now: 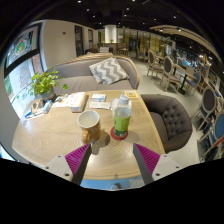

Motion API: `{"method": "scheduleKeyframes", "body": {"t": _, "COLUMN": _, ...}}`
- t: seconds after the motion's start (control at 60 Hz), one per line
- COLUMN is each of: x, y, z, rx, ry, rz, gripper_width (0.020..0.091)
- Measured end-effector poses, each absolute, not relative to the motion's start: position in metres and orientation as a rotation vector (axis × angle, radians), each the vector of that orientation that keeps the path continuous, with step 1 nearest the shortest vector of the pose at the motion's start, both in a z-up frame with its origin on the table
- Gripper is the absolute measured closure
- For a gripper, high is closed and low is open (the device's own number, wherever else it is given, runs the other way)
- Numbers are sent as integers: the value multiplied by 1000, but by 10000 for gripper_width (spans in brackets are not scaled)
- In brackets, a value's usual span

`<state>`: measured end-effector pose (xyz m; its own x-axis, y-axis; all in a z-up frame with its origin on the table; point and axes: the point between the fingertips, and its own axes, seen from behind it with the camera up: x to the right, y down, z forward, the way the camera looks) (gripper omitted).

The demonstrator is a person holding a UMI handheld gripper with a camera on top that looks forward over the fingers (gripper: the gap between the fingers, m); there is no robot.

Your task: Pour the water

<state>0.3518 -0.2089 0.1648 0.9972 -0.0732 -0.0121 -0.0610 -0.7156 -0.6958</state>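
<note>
The gripper (113, 158) is hovering at the near edge of the desk (50, 135), its two fingers standing well apart and closing on nothing. The magenta pads (77, 155) are showing on their inner faces.

Taking the bottle (122, 116) as the landmark: it is standing upright on the desk, beyond the fingers and slightly toward the right one, not touching either. It is clear, is holding green liquid in its lower part, and is sitting on a small red base. Just to the left of the bottle, a brown cup (90, 125) is standing upright, close beside it but apart from it, also ahead of the open fingers. Behind the bottle, toward the far side of the desk, some books or papers (98, 100) are lying flat, with another flat item (74, 101) to their left. Farther left of the bottle, at the desk's far corner, a potted plant (43, 82) is standing. To the right of the bottle, off the desk, a dark armchair (172, 118) is sitting. Well behind the bottle, a grey sofa (85, 73) is carrying a zigzag cushion (108, 70). Beyond that, more chairs and tables are filling the room.
</note>
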Motion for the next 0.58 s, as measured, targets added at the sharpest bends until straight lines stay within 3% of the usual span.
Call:
{"method": "scheduleKeyframes", "body": {"t": 0.2, "x": 316, "y": -269, "z": 205, "rx": -2362, "ry": 143, "rz": -49, "gripper_width": 253}}
{"method": "scheduleKeyframes", "body": {"t": 0.583, "x": 273, "y": -300, "z": 244, "rx": -2309, "ry": 125, "rz": -79, "gripper_width": 248}}
